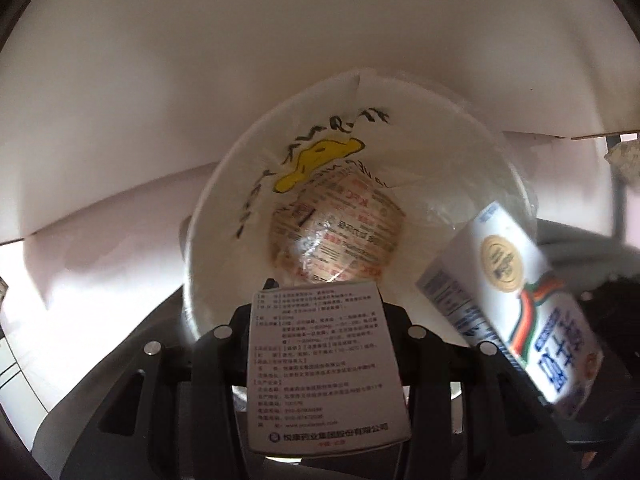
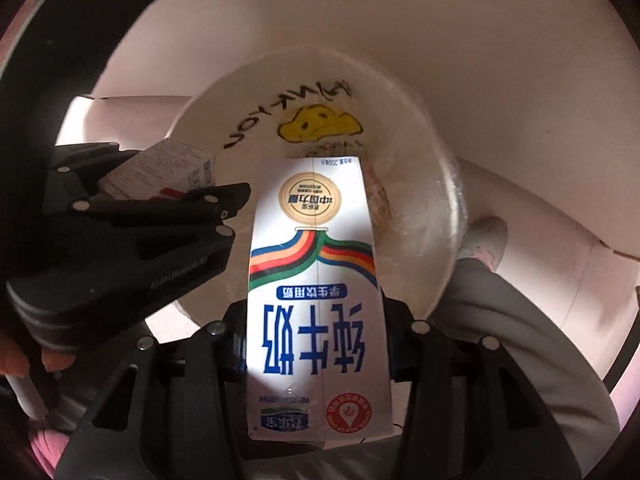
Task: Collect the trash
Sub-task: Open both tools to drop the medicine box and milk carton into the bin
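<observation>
A white trash bin (image 1: 208, 216) lined with a white plastic bag stands on the floor; a yellow duck print (image 1: 320, 160) shows on the bag. A crumpled printed wrapper (image 1: 336, 232) lies at its bottom. My left gripper (image 1: 324, 320) is shut on a white medicine box (image 1: 320, 368) with black print, held over the bin's near rim. My right gripper (image 2: 316, 316) is shut on a white milk carton (image 2: 316, 292) with coloured stripes, held over the bin (image 2: 436, 184). The carton (image 1: 516, 300) shows at right in the left view; the left gripper's fingers (image 2: 160, 208) with the box (image 2: 160, 168) show at left in the right view.
White walls (image 1: 280, 40) stand behind the bin. A grey trouser leg (image 2: 500, 320) and a light shoe (image 2: 486, 236) are beside the bin at right. A hand (image 2: 24, 356) shows at the lower left in the right view.
</observation>
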`<move>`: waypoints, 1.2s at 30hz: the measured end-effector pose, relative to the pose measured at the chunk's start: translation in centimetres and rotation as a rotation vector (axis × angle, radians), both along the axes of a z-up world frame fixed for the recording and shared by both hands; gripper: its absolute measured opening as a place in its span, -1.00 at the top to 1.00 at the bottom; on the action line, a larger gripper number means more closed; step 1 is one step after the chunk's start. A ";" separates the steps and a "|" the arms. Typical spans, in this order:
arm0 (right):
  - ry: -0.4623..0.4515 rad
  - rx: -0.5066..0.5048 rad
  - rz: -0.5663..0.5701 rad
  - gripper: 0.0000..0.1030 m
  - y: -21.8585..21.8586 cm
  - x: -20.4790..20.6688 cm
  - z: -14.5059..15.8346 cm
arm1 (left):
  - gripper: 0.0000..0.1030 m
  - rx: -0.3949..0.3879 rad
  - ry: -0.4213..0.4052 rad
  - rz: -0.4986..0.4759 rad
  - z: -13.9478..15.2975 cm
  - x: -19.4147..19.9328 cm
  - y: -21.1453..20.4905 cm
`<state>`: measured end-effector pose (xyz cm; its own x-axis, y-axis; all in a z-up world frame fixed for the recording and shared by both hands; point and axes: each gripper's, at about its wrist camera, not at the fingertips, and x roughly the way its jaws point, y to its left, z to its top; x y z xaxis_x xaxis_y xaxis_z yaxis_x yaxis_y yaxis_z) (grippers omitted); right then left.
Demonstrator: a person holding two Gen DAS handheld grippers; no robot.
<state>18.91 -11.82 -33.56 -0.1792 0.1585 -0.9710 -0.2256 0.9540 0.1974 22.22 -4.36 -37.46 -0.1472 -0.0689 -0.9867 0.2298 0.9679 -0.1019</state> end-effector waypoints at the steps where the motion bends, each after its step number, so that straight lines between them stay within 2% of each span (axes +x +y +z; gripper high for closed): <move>1: 0.011 0.003 -0.002 0.07 -0.2 0.1 -0.7 | 0.12 -0.009 0.010 0.004 -0.3 0.0 0.0; 6: 0.052 -0.002 -0.004 0.07 0.5 1.0 -3.1 | 0.11 -0.043 0.076 0.035 -2.6 0.4 0.2; 12: 0.078 0.000 0.000 0.06 0.2 1.2 -5.0 | 0.07 -0.037 0.124 0.044 -3.4 0.5 0.1; 13: 0.088 0.002 0.002 0.03 0.3 1.2 -5.2 | -0.01 -0.037 0.130 0.047 -3.5 0.4 0.1; 14: 0.100 0.005 0.002 -0.09 0.2 1.2 -5.4 | -0.16 -0.035 0.131 0.049 -3.5 0.4 0.2; 16: 0.106 0.010 -0.002 -0.19 -0.2 1.1 -5.2 | -0.32 -0.029 0.120 0.055 -3.3 0.5 0.2; 17: 0.105 0.008 -0.003 -0.19 -0.3 1.1 -5.2 | -0.33 -0.034 0.115 0.056 -3.2 0.5 0.3; 27: 0.080 -0.003 -0.013 -0.19 -0.7 0.9 -4.9 | -0.33 -0.031 0.095 0.057 -2.0 0.2 0.4; 34: 0.025 -0.013 0.024 -0.19 -0.3 0.1 -2.6 | -0.33 -0.019 0.041 0.013 0.2 -0.9 0.3; 36: -0.006 -0.020 0.041 -0.19 -0.2 -0.4 -1.5 | -0.33 -0.019 0.010 -0.005 1.7 -1.3 0.4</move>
